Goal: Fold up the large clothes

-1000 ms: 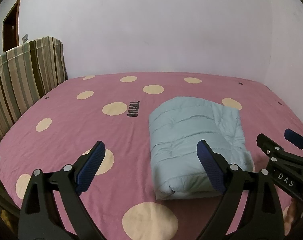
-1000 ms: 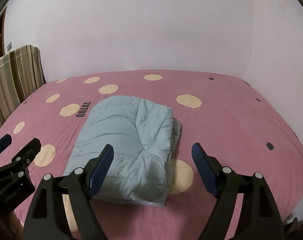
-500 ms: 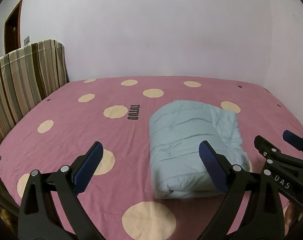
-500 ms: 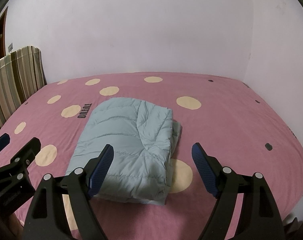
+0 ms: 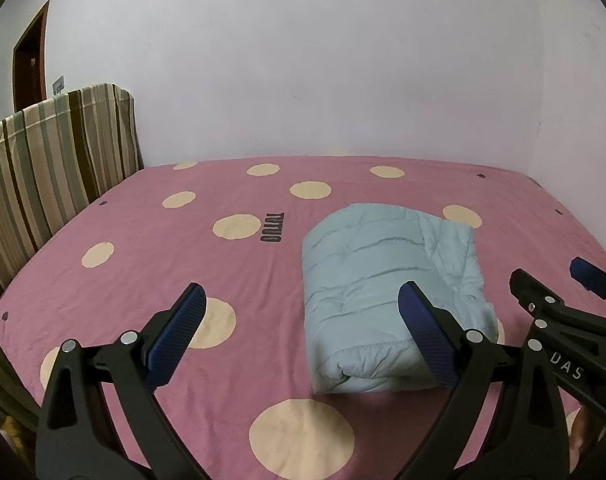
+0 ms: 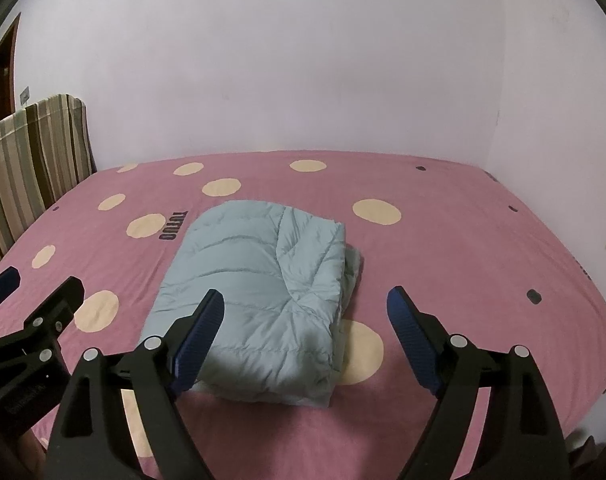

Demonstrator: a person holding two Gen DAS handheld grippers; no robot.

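A light blue padded jacket (image 5: 383, 272) (image 6: 263, 272) lies folded into a thick rectangle on the pink dotted bed (image 5: 143, 240) (image 6: 463, 260). My left gripper (image 5: 301, 292) hovers open over the bed's near edge, its right finger in front of the jacket's near end. My right gripper (image 6: 306, 296) also hovers above the near edge. Its jaws are opening, nothing is between them, and the left finger overlaps the jacket's near left corner. Each gripper shows in the other's view: the right gripper (image 5: 549, 271) at the right rim, the left gripper (image 6: 42, 279) at the left rim.
A striped upright panel (image 5: 43, 168) (image 6: 31, 152) stands along the bed's left side, with a dark door (image 5: 27, 68) behind it. White walls close the bed's far side and right side. Pink sheet lies bare around the jacket.
The jacket lies as before and both grippers stay almost in place. The right gripper's fingers stand slightly further apart than a second ago.
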